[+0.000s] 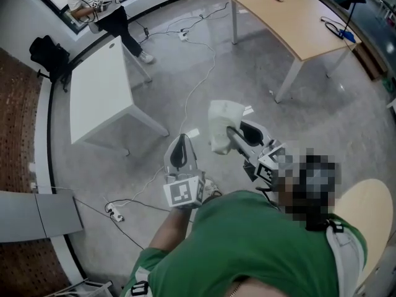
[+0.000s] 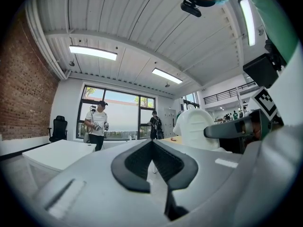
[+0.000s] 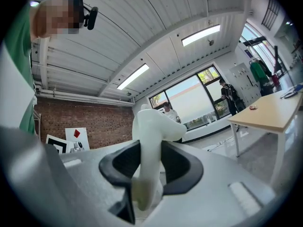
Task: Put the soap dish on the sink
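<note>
At the upper left of the head view a white tabletop (image 1: 99, 94) stands bare, with another person (image 1: 102, 2) beyond it. It is not a sink, and no sink shows in any view, so the drop-off spot is probably somewhere outside the frame.

Lower centre, the left gripper (image 1: 180, 142) points forward over the grey floor (image 1: 185, 60), where a cable (image 1: 199, 82) trails. In the left gripper view its dark jaws are pressed together with nothing between them (image 2: 152, 148). It looks idle, held out of the way because carrying the dish takes only one gripper.

Just right of it, the white soap dish (image 1: 223, 124) hangs in mid-air, well above the floor. The right gripper (image 1: 238, 133) has its jaws clamped on the dish's rim. The right gripper view shows the pale plastic (image 3: 151, 126) wedged between the pads and rising upward, an edge grip that seems suited to carrying.

At the upper right stands a wooden tabletop (image 1: 291, 17).
</note>
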A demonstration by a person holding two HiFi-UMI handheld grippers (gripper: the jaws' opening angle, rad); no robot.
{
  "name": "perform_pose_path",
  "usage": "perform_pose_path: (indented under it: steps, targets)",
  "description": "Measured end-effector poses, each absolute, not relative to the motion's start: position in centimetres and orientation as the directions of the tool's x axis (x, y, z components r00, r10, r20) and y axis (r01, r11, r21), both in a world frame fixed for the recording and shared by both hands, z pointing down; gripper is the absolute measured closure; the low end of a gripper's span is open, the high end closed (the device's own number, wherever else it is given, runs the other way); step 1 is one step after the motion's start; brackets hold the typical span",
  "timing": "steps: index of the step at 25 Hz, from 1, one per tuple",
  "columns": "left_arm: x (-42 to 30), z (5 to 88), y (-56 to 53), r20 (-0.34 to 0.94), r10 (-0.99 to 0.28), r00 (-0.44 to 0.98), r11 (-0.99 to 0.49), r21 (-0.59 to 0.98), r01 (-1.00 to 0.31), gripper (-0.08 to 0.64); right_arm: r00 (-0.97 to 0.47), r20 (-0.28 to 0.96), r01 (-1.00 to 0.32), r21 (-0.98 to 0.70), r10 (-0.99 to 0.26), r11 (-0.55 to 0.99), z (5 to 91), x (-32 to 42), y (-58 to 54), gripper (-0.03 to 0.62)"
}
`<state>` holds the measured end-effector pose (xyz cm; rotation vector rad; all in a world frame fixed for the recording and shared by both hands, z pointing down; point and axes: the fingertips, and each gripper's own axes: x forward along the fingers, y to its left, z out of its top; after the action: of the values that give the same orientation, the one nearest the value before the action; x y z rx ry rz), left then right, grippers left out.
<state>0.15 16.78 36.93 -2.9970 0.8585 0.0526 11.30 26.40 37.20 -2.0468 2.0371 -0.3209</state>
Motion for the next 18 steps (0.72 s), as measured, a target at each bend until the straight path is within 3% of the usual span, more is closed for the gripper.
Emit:
perform_pose_path:
  steps: [18]
  targets:
    - [-3.8, 37.9, 1.5, -0.029, -0.523, 0.852, -0.853, 0.018, -0.522, 0.557, 0.02, -0.002, -0.948, -0.318, -1.0, -0.018, 37.9, 7.2, 10.9, 0.463]
